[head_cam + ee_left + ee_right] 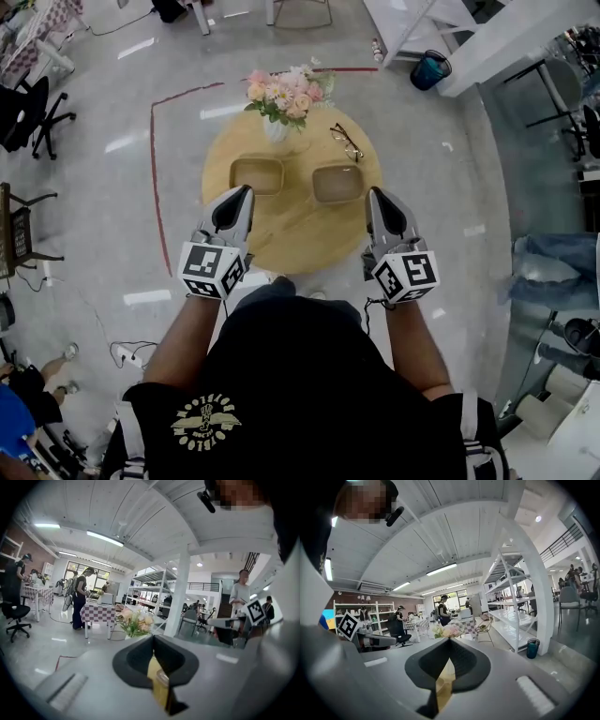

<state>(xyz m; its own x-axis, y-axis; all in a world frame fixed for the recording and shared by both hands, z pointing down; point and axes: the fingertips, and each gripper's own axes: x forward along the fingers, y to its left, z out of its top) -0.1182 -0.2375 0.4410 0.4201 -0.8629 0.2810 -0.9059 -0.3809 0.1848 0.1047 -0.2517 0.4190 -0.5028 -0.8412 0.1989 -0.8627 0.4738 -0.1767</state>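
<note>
I stand before a round wooden table (291,234) holding two grippers over its near half. My left gripper (246,189) is shut with nothing in it, its tip just short of the left wooden tray (257,175). The right gripper (373,191) is likewise shut and empty, beside the right wooden tray (337,183). A white vase of pink flowers (284,94) stands at the table's far edge, with a pair of glasses (346,142) to its right. In the left gripper view the jaws (153,638) meet at the tip, the flowers (134,622) beyond. The right gripper view shows its jaws (449,640) closed too.
A red tape line (153,169) runs round the table on the glossy floor. A black office chair (33,112) stands at far left, a blue bin (430,69) and white shelving at upper right, someone's jeans (548,267) at right. A person (79,597) stands by a chequered table.
</note>
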